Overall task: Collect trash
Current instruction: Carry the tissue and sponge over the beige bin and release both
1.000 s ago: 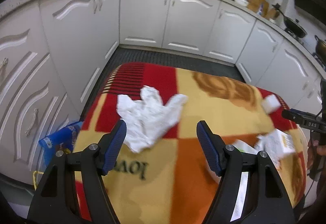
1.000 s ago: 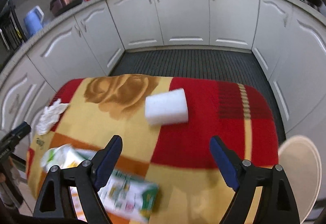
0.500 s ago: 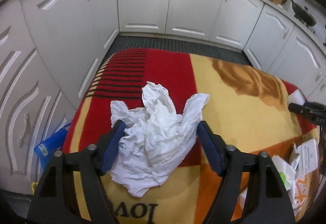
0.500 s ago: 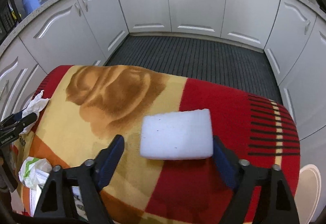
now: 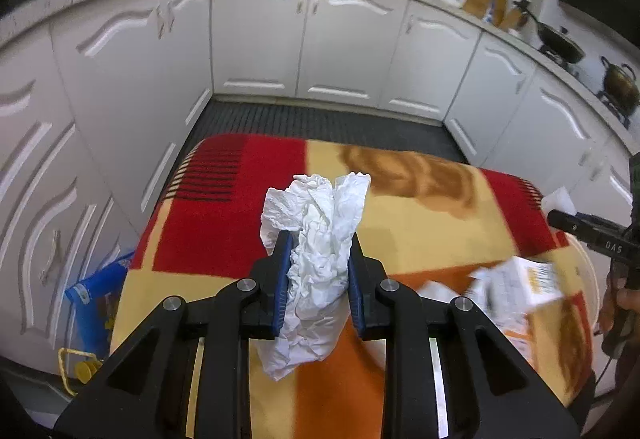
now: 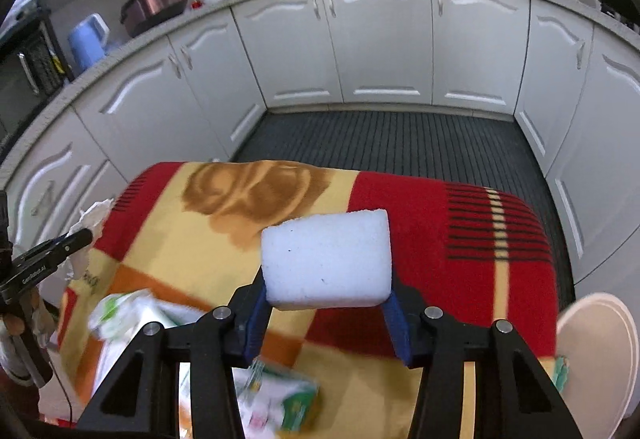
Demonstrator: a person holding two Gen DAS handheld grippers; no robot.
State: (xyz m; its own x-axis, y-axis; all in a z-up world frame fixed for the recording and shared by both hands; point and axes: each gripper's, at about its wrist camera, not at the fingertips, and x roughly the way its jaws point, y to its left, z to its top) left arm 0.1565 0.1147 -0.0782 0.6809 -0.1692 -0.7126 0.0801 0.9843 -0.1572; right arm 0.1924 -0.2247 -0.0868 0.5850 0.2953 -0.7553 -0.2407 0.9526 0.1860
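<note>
Both tongs narrowed: left tongs (image 5: 318, 275) closing on tissue (image 5: 316, 259), right tongs (image 6: 326, 315) on sponge (image 6: 328, 259).

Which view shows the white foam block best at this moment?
The right wrist view: the white foam block fills the middle, between the closing pads of the right claw. The left wrist view shows only a corner of it at the far right edge.

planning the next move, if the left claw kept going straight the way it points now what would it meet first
Probably the blanket itself. The left claw is closing on the crumpled tissue and points steeply down at the cloth just beyond it; nothing else lies in that line. Depth is unclear through the fisheye.
</note>
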